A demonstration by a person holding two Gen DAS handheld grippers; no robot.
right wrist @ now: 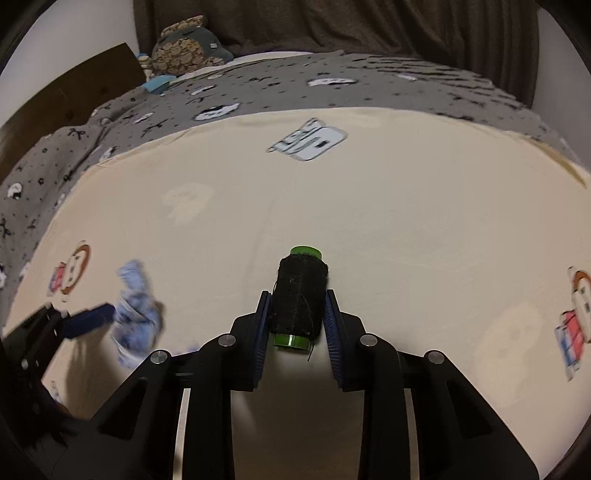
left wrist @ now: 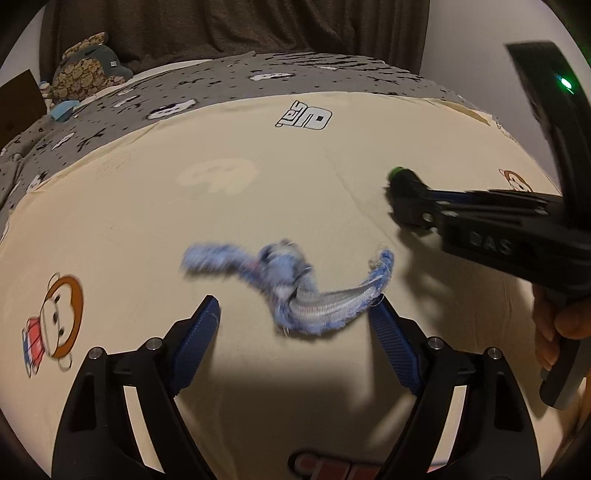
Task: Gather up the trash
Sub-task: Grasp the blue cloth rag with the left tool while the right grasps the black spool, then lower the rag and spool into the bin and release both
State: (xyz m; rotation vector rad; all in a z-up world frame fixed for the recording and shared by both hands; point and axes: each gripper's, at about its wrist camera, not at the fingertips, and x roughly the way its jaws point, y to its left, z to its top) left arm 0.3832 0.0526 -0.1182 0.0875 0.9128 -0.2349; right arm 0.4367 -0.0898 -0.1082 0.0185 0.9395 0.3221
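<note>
A frayed blue cloth scrap (left wrist: 295,291) lies on the cream sheet (left wrist: 258,206). My left gripper (left wrist: 295,306) hangs just over it, open, with the scrap's near part between the wide-apart blue pads (left wrist: 199,332); its right end brushes the right pad. The right wrist view shows that scrap (right wrist: 136,314) at the lower left beside a left finger (right wrist: 92,317). My right gripper (right wrist: 297,295) is shut on a black thread spool (right wrist: 299,299) with green ends, both pads pressing its sides. From the left wrist view, the right gripper (left wrist: 402,210) and spool (left wrist: 400,181) sit at the right, on the sheet.
A grey patterned blanket (right wrist: 295,85) covers the far half of the bed. Plush toys and a cap (right wrist: 188,48) are piled at the back left, by a brown board (right wrist: 66,103). A dark curtain (right wrist: 332,26) hangs behind. A hand (left wrist: 561,325) holds the right gripper's handle.
</note>
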